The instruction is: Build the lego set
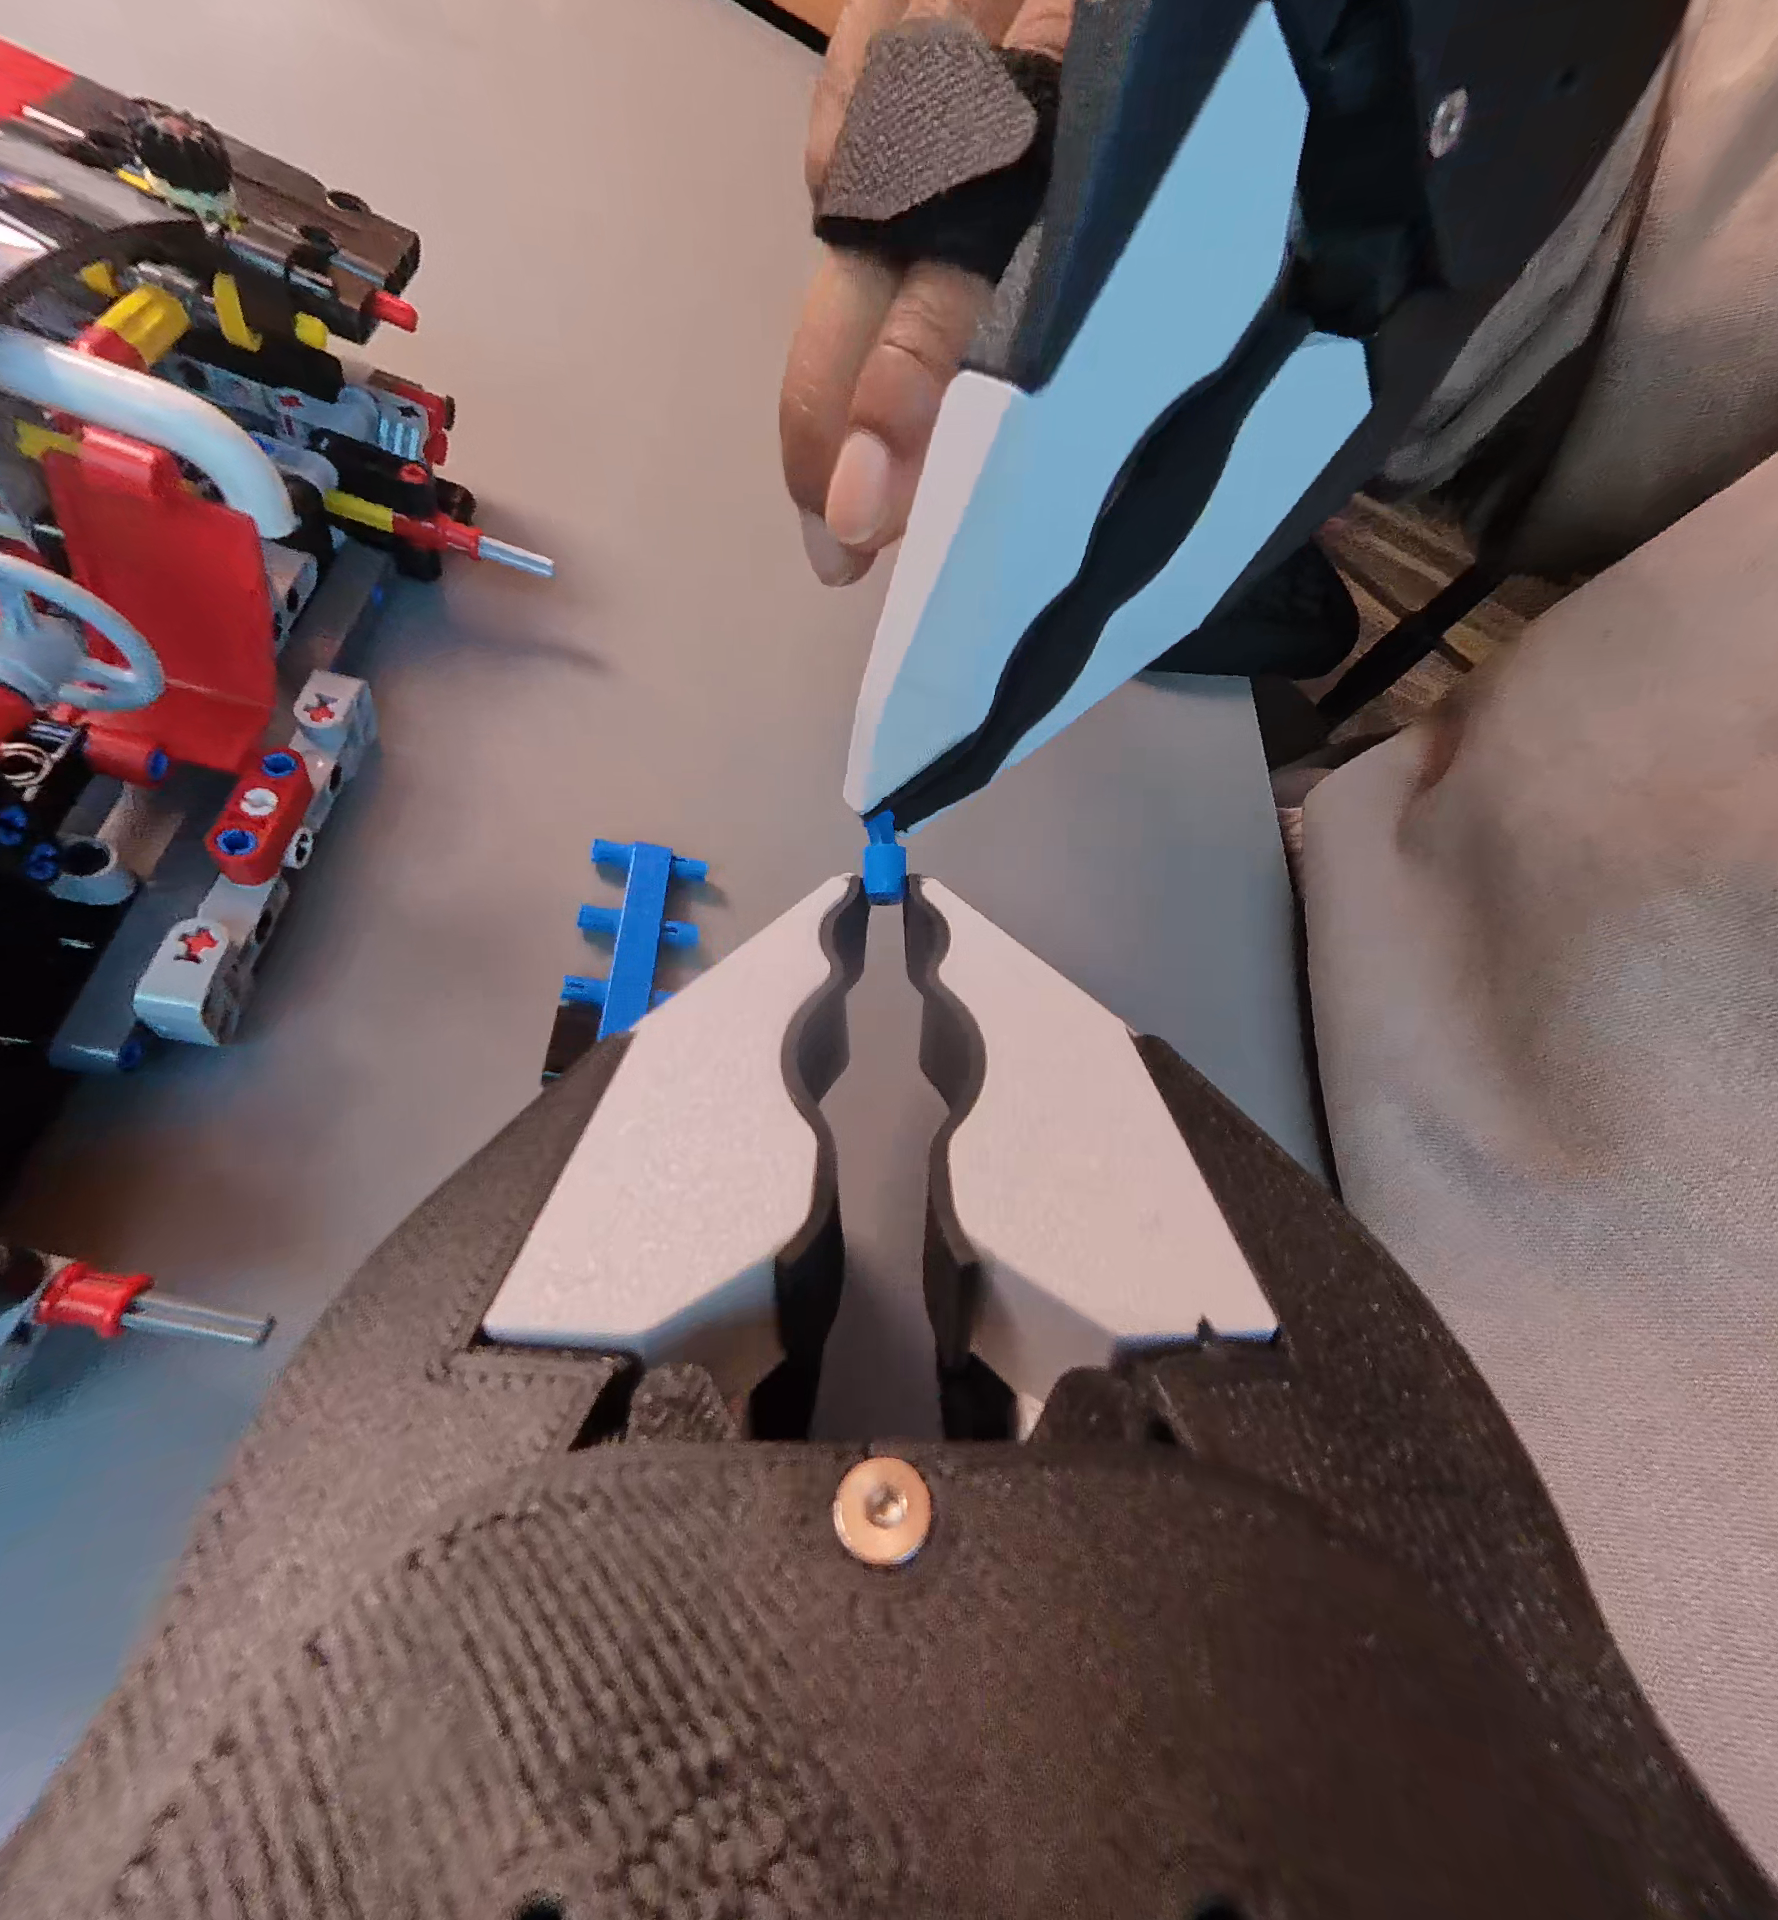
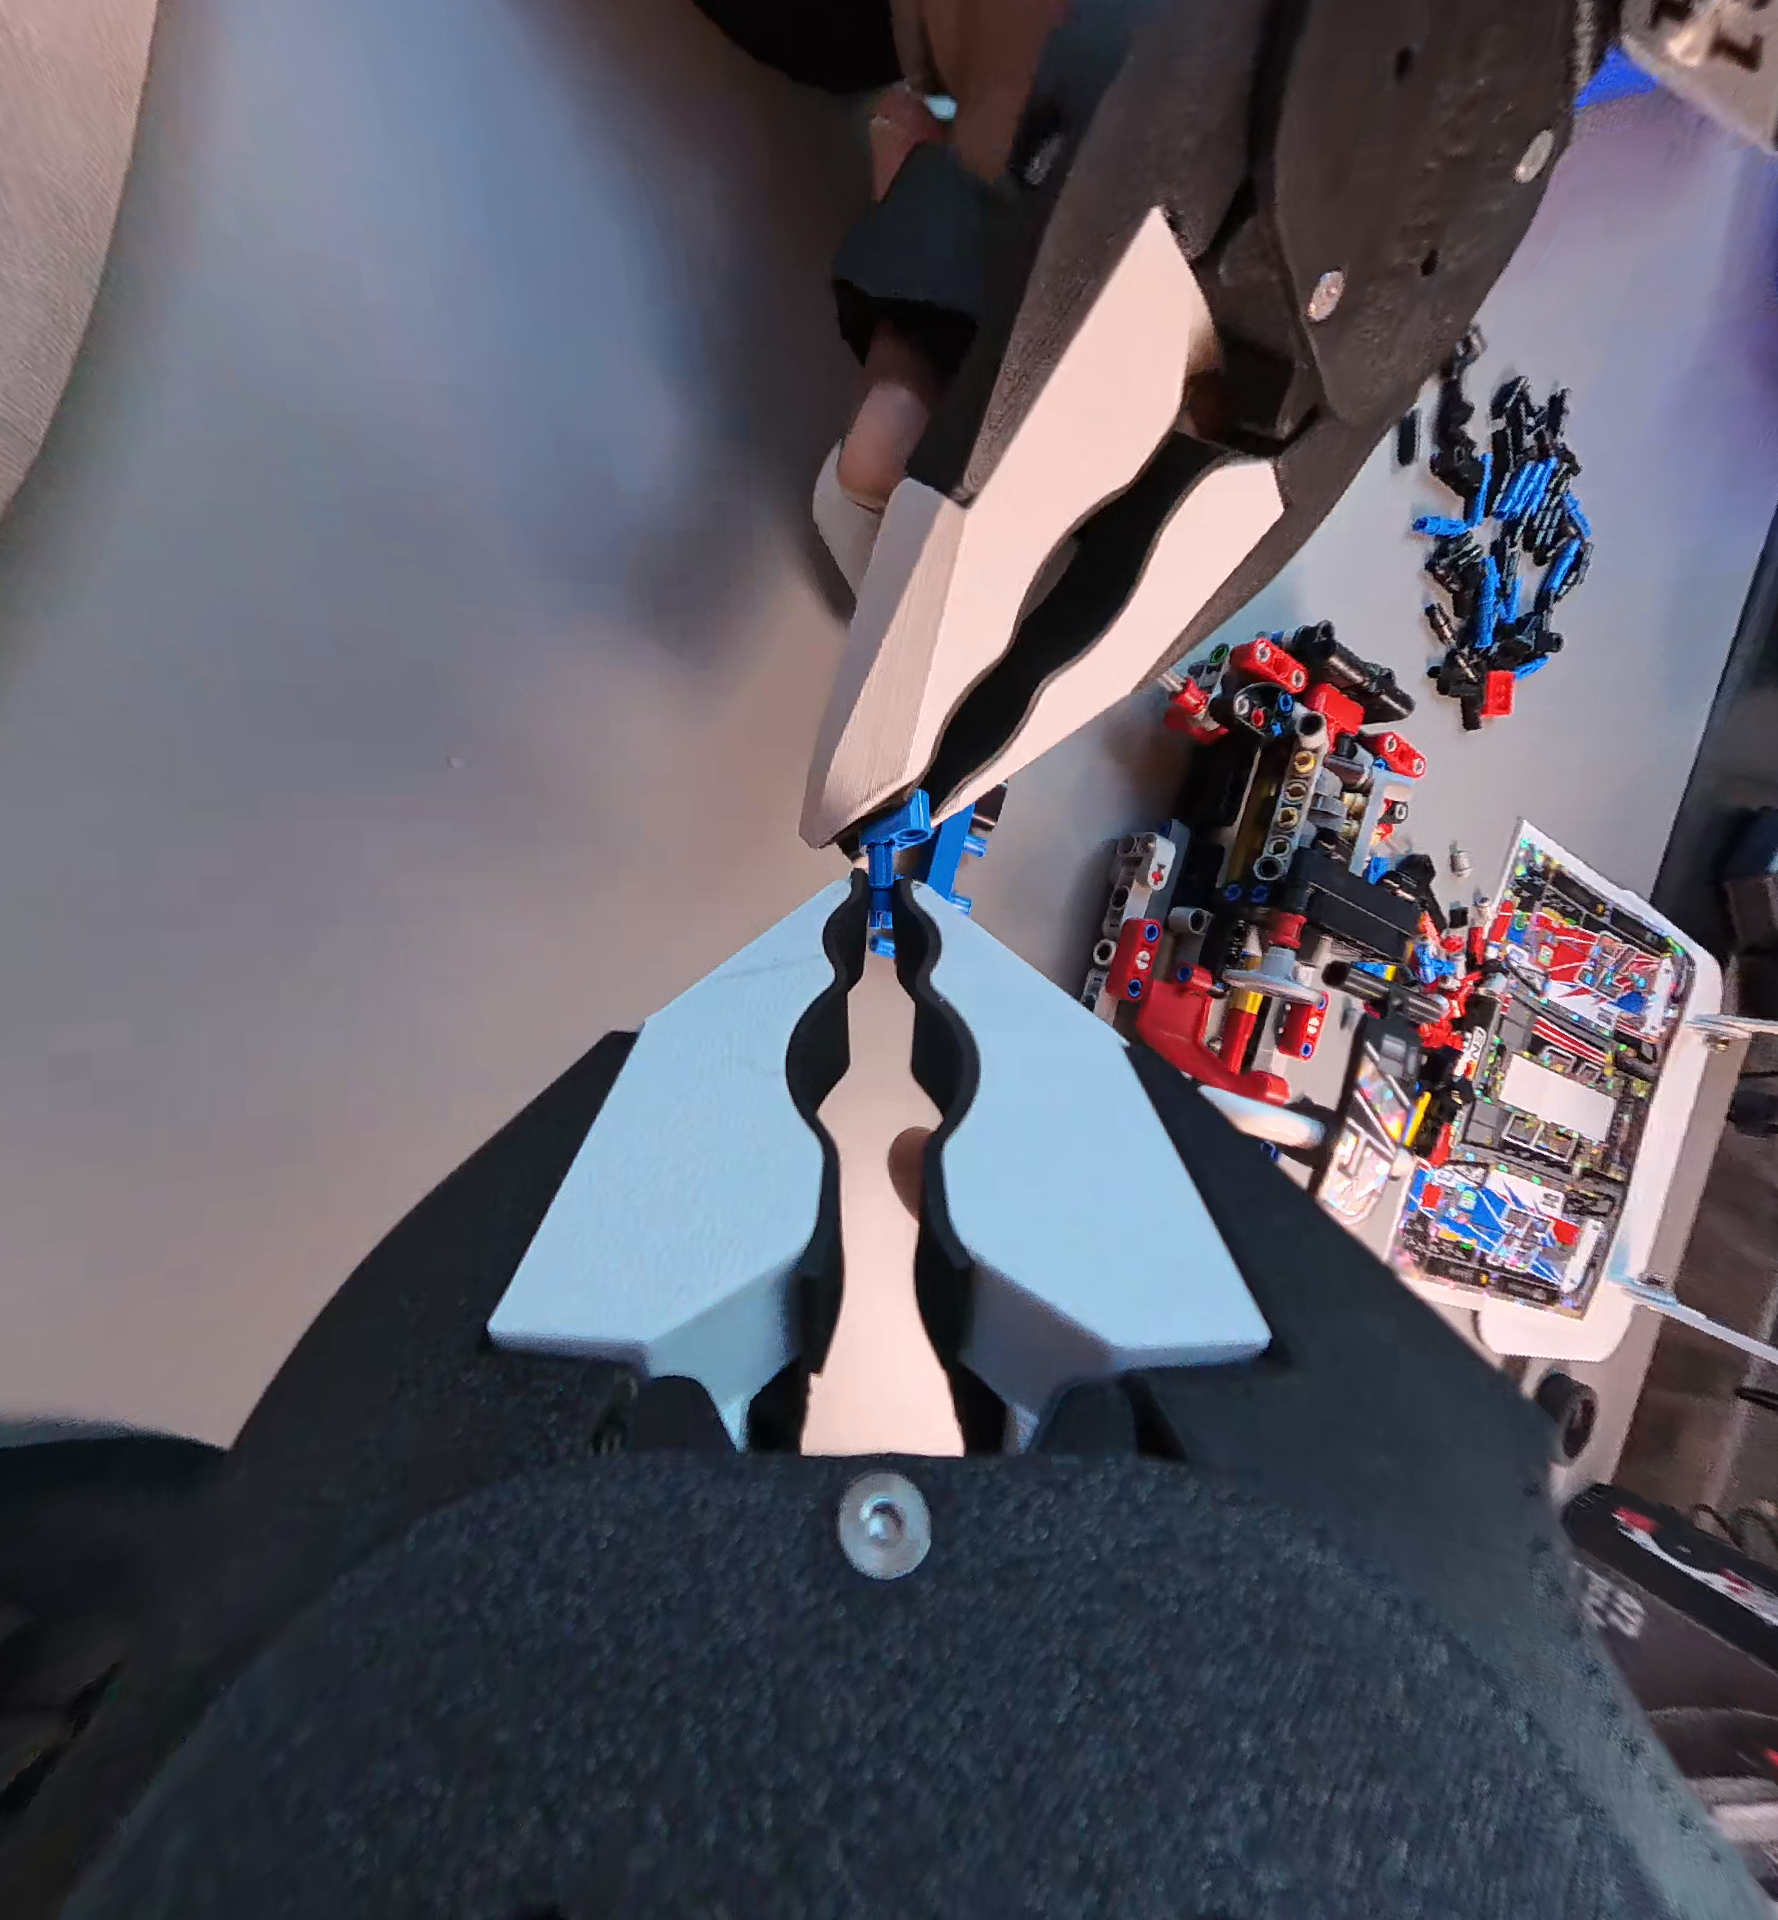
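Counter (image 1: 573,208): pale grey surface, carrying all the parts.

Partly built Lego vehicle (image 2: 1269,883): red, black and grey Technic chassis with seat and steering wheel, lying at 3 o'clock of the tool tips in the right wrist view, well apart from them.

Sticker sheet (image 2: 1550,1091): glossy printed sheet, just beyond the vehicle, at 4 o'clock.

Loose pin pile (image 2: 1498,551): black and blue connectors, at 2 o'clock, far across the counter.

Left tool (image 1: 880,883): jaws nearly closed, tips pinching one end of the small blue pin.

Right tool (image 2: 880,894): jaws likewise drawn in to a narrow gap, tips on the same piece from the opposite side; in the left wrist view it enters from 1 o'clock.

Blue beam with pins (image 1: 636,935): narrow bar with side studs, lying on the counter at 9 o'clock of the left tool tips, near them.

Small blue pin (image 1: 883,857): held above the counter between both tools, tip to tip.

Step in hand, by judgement: a hand-over or re-grip of the pin. The next move calls for one tool to release while the other keeps a square hold, then carry it to the beam or chassis.
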Tool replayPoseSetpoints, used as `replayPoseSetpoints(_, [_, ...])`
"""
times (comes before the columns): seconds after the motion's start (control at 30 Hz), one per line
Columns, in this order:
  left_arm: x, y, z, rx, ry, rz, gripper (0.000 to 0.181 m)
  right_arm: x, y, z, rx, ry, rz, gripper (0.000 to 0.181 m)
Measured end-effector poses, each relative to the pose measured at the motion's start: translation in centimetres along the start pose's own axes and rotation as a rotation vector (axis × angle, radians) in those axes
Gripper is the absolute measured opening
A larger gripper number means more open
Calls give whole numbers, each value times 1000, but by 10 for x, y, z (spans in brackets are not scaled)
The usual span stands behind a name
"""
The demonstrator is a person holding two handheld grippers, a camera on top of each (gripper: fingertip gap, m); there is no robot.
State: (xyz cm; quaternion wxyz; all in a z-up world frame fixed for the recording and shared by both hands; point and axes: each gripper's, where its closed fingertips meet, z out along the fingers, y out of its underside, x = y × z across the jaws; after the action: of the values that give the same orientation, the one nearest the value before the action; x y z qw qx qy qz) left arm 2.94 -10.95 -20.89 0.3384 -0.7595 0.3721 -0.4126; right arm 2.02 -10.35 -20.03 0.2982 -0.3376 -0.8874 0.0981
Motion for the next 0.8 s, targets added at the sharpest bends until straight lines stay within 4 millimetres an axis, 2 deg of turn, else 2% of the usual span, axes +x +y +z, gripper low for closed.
replayPoseSetpoints(0.13, [-4,2,3,-22,-35,-15,5,0,6,6,-79,10,-34,2])
replayPoseSetpoints(0.27, [-1,0,0,-6,-7,-65,5,1,3,5,-67,56,-99,2])
replayPoseSetpoints(0.63, [-7,-6,-2,69,55,-339,4,12,7,7,-238,244,-284,1])
replayPoseSetpoints(0.8, [-12,-4,-1,64,18,-353,5,14,11,11,-272,270,-303,1])
